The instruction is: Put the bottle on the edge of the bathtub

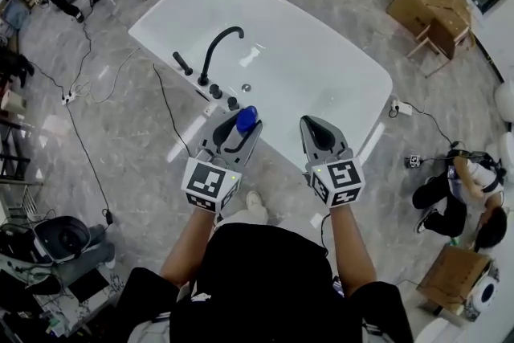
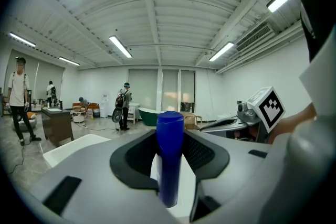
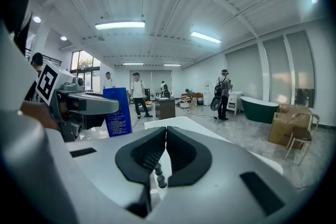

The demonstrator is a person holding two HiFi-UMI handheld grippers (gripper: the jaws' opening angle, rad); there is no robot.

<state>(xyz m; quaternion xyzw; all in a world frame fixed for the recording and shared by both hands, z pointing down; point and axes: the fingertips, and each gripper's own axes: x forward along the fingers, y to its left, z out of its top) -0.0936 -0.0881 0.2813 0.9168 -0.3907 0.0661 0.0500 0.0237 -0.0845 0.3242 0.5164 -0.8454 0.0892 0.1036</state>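
Gripping the blue bottle (image 2: 169,155) upright between its jaws, the left gripper (image 1: 239,131) hangs over the near rim of the white bathtub (image 1: 321,60) in the head view, close to the black faucet (image 1: 218,51) and its knobs. The bottle's cap stands above the jaws. The right gripper (image 1: 320,134) is beside it, jaws pressed together with nothing between them.

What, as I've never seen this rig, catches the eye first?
A big white bathtub fills the middle of the head view, a black faucet rising from its rim. At its near edge the left tongs clamp a blue bottle; the right tongs are shut, empty.
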